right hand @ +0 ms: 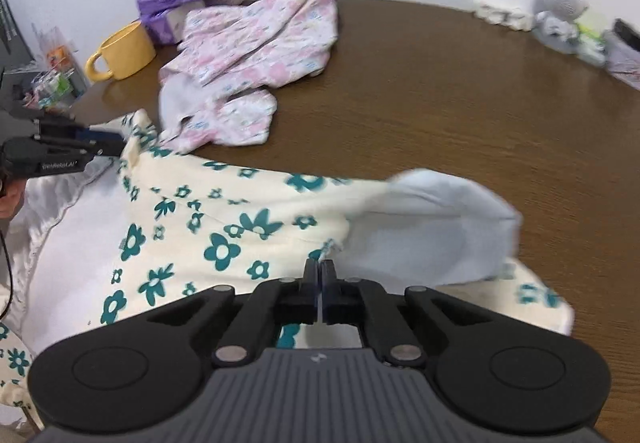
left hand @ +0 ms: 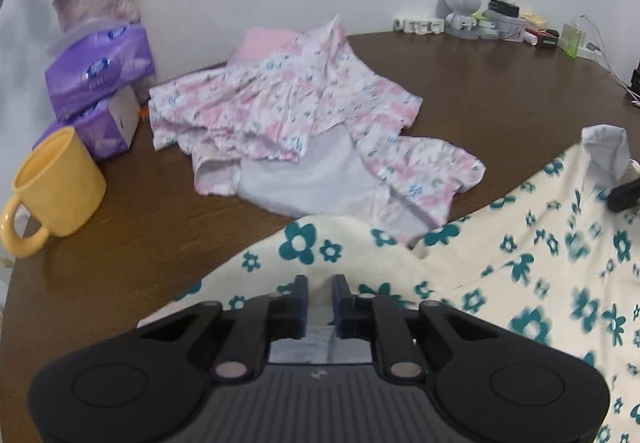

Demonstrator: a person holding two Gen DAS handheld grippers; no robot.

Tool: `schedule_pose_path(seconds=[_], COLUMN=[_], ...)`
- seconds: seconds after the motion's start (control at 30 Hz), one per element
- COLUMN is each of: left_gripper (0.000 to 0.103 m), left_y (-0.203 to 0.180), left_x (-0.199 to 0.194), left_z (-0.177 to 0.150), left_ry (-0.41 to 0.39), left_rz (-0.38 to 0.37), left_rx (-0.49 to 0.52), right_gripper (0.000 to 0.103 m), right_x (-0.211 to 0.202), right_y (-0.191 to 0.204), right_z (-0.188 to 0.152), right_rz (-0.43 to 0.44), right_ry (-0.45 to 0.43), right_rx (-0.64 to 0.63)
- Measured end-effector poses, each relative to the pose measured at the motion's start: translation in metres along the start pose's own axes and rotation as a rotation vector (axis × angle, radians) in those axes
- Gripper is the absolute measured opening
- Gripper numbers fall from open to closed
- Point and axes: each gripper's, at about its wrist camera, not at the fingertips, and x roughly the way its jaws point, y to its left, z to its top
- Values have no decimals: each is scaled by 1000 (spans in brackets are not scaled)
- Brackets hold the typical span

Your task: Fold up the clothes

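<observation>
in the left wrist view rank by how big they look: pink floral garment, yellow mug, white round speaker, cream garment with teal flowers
1. cream garment with teal flowers, though it lies nearest the camera and runs out of frame
2. pink floral garment
3. yellow mug
4. white round speaker, far back by the wall, so it may look smaller than it is

The left gripper [right hand: 116,145] bears small white lettering on its side, too blurred to read.

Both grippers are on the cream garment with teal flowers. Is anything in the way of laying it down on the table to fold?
Partly. The pink floral garment lies crumpled just beyond the cream garment, touching its far edge. The table right of the pink one is bare. Both the left gripper and right gripper already pinch cloth.
</observation>
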Motion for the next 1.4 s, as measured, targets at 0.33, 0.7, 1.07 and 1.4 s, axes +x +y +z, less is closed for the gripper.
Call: schedule_pose_path(seconds=[0.33,0.7,1.07,1.4], left_gripper=[14,19,14,39], left_y=[10,20,19,20], left_x=[-3,-1,-2,-66], left_z=[-4,-8,-13,-22], left_ry=[-15,-11,-29,-131], left_rz=[1,18,38,-26], left_rx=[-43,-79,-65,-71], right_gripper=[11,23,3,42], right_x=[-6,15,14,-57], right_y=[-21,-29,-32,-22], right_z=[0,18,29,8], right_rz=[16,-8,-40,-36], right_ry=[-62,-111,-160,-227], right_rx=[82,162,184,74])
